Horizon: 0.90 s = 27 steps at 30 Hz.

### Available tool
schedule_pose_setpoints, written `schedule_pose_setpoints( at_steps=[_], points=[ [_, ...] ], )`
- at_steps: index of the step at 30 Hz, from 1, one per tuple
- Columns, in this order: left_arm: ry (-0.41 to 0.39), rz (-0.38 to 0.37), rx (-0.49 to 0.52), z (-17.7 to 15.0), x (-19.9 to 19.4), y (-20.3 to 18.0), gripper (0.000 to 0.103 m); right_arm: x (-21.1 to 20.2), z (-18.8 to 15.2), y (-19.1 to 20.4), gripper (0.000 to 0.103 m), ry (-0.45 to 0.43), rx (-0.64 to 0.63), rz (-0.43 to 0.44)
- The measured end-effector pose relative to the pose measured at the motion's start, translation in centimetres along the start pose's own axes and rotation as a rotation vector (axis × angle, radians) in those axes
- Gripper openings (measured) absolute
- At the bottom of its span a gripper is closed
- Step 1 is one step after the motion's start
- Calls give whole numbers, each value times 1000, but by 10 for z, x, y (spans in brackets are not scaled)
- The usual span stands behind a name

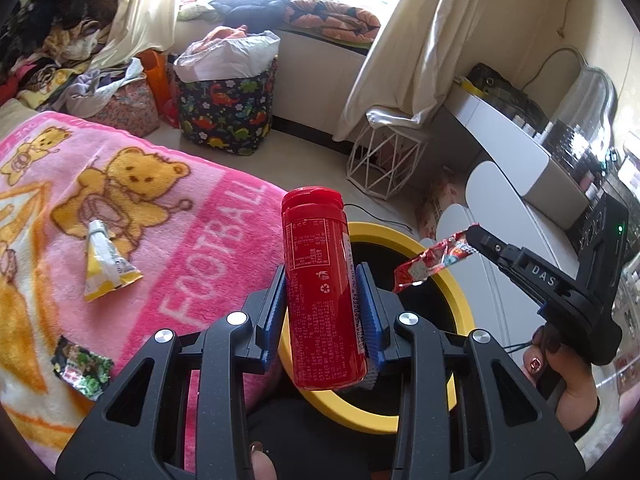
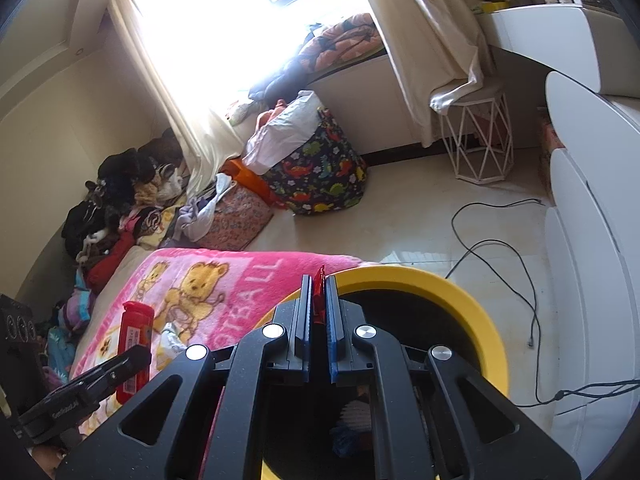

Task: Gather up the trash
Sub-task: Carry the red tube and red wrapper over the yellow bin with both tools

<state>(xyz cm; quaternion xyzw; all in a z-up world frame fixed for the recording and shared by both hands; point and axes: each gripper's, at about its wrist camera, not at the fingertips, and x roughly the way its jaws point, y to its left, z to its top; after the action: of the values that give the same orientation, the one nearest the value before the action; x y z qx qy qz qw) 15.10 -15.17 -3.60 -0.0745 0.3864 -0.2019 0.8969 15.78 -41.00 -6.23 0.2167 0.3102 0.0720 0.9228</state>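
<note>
While the left gripper (image 1: 322, 300) clamps the red bottle (image 1: 320, 292) at frame centre and the right gripper (image 2: 319, 312) pinches a red wrapper (image 1: 430, 266), both should be centred over the yellow-rimmed bin (image 1: 444, 276) before release.

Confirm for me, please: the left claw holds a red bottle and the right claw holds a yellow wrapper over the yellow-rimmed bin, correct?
Not quite: the wrapper in the right claw is red, as the left wrist view shows. The yellow wrapper lies on the pink blanket. The left claw does hold the red bottle, by the yellow-rimmed bin.
</note>
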Motion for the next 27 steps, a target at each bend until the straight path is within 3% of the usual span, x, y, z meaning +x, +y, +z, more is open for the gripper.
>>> schedule_pose_setpoints(
  at_steps=[27],
  points=[
    [93, -49, 110, -14, 35, -45, 27, -15, -3, -49, 6, -55, 28, -166]
  ],
)
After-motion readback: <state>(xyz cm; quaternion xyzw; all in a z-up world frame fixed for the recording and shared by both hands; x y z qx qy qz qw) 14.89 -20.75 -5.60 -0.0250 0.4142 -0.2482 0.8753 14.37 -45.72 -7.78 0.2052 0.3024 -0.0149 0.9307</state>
